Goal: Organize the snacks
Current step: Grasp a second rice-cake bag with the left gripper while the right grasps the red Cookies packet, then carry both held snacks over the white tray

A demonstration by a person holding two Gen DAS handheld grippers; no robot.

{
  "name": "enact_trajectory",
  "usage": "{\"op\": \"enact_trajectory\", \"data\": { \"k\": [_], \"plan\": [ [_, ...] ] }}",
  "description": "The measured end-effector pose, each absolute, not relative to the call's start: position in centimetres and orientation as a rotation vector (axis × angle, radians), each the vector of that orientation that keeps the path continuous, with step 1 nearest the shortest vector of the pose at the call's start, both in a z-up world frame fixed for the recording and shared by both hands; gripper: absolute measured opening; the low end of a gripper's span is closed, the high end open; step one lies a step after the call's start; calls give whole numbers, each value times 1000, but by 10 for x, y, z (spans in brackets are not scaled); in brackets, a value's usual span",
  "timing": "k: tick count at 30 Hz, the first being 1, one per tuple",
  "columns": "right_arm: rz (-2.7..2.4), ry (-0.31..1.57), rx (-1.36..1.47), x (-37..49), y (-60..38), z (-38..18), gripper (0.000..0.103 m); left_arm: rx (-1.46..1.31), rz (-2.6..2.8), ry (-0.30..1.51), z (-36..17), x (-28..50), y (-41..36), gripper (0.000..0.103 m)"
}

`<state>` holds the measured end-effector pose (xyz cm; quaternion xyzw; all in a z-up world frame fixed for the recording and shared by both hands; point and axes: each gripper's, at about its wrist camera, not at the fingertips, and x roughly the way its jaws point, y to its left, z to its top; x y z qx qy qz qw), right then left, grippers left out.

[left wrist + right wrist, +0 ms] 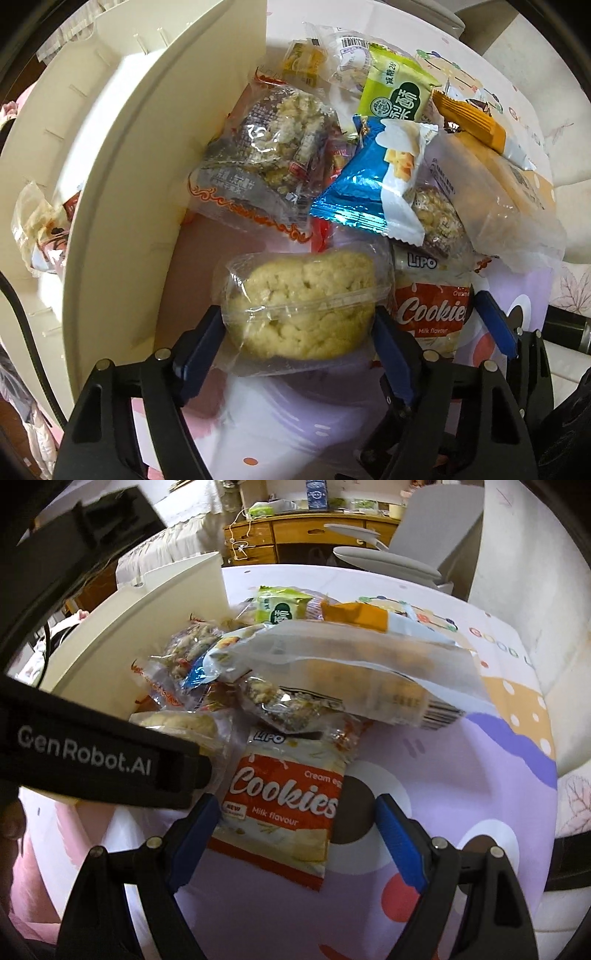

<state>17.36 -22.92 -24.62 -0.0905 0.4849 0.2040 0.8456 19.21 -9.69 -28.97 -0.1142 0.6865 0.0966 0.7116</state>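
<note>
On the patterned tablecloth (461,782), left jaws clamp a half-hidden pale cookie (299,306); right jaws apart.

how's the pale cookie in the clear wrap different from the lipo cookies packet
The pale cookie sits in see-through wrap with no print showing, so the cookie shows; the Lipo packet is opaque, printed red and white. The left gripper is shut on the pale cookie; the Lipo packet lies flat on the table between the open right gripper fingers, ungripped. Both are single wrapped snacks.

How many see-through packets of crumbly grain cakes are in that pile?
2: one by the white bin, one under the blue packet. More may be buried.
</note>
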Motion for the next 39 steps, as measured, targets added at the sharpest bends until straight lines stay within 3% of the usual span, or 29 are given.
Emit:
{"op": "enact_trajectory", "data": {
  "k": [6, 8, 13, 18, 25, 39],
  "plan": [
    [428, 998, -262, 169, -221, -248, 86, -229, 238, 1545, -288, 189, -94, 76],
    [426, 996, -277, 168, -220, -250, 83, -226, 240, 1553, -285, 183, -89, 76],
    [433, 991, -307, 164, -217, -247, 61, -192, 228, 1574, -282, 177, -93, 76],
    [430, 1008, -314, 165, -218, -244, 54, -185, 214, 1569, -273, 174, -91, 76],
    [415, 1039, -336, 157, -219, -240, 48, -177, 174, 1570, -259, 181, -96, 76],
    [366, 1094, -241, 128, -235, -205, 47, -50, 8, 1468, -176, 166, -113, 76]
  ]
}}
